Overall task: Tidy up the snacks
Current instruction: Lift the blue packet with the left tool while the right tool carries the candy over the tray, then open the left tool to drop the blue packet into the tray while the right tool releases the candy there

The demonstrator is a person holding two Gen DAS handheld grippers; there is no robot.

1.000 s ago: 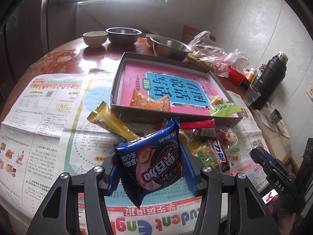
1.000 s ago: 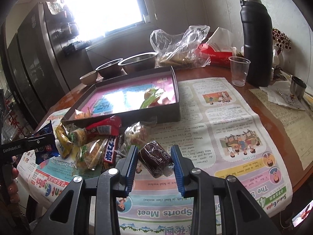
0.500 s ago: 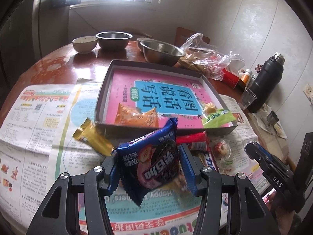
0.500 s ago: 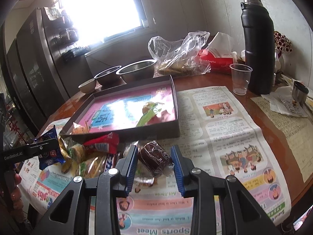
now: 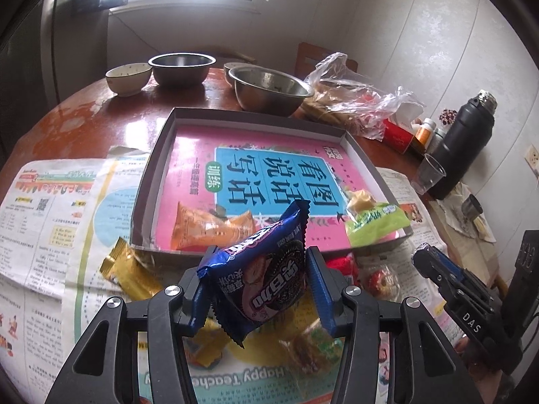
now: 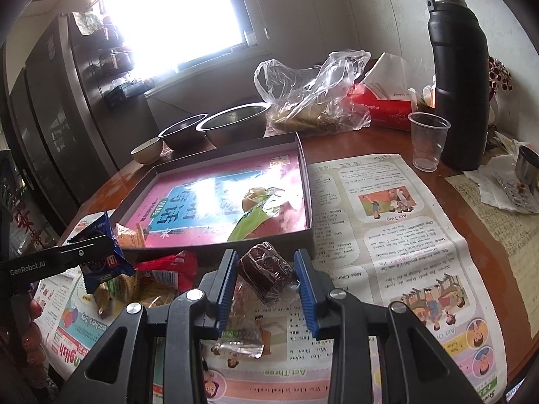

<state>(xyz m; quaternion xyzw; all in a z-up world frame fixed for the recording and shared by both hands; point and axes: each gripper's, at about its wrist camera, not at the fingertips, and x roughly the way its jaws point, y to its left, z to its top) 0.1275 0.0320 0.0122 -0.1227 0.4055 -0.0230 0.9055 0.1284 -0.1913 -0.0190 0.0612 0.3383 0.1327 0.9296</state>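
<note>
My left gripper (image 5: pixel 257 289) is shut on a blue cookie packet (image 5: pixel 266 279) and holds it above the snack pile, just before the near wall of the grey box (image 5: pixel 158 165). The box holds an orange packet (image 5: pixel 209 225) and a green packet (image 5: pixel 377 222) on a pink sheet. My right gripper (image 6: pixel 266 282) is shut on a dark brown wrapped cake (image 6: pixel 266 269), lifted before the box's near wall (image 6: pixel 269 245). Loose snacks lie below: a gold bar (image 5: pixel 131 272), a red packet (image 6: pixel 168 266). The left gripper also shows in the right wrist view (image 6: pixel 84 252).
Steel bowls (image 5: pixel 269 87) and a small white bowl (image 5: pixel 128 77) stand behind the box. A clear plastic bag (image 6: pixel 313 94), a red tissue pack (image 6: pixel 380 107), a plastic cup (image 6: pixel 427 141) and a black flask (image 6: pixel 458 77) stand at the right. Newspaper (image 6: pixel 387 235) covers the table.
Both grippers have risen and moved toward the box with their snacks still held. The snack pile now lies lower and nearer in both views.
</note>
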